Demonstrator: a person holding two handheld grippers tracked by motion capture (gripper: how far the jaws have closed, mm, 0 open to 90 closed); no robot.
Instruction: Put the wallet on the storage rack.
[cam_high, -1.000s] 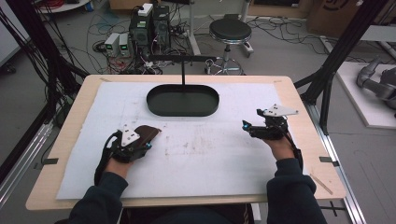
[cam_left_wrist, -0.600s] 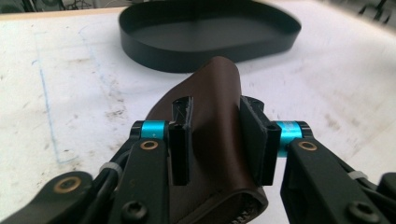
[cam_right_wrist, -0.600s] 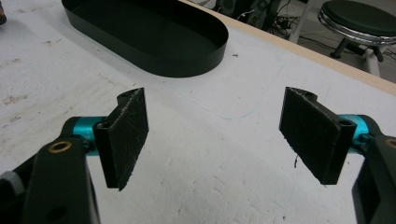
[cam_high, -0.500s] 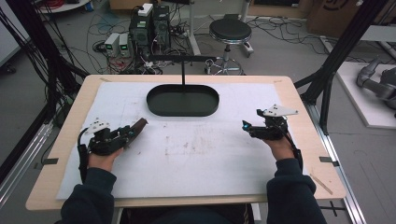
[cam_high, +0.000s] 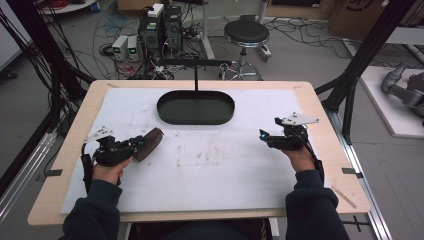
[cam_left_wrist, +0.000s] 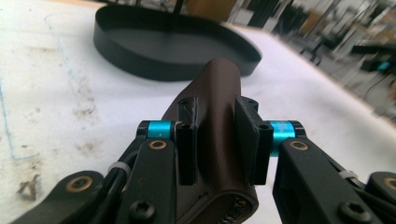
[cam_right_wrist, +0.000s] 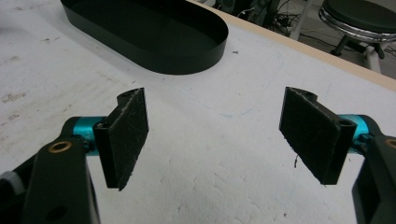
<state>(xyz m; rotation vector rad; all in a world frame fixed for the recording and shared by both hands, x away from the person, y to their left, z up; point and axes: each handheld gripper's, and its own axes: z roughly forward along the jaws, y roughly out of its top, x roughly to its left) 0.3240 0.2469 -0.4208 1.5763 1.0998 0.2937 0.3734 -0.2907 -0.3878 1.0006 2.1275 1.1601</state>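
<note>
While the right gripper (cam_high: 266, 136) stands apart, the left gripper (cam_left_wrist: 217, 135) clamps a brown leather case (cam_left_wrist: 219, 116) near the black tray (cam_high: 196, 118)

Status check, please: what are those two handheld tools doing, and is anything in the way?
Left tool shut on brown leather case. Right tool open, holding nothing. Black oval tray ahead, nothing between.
</note>
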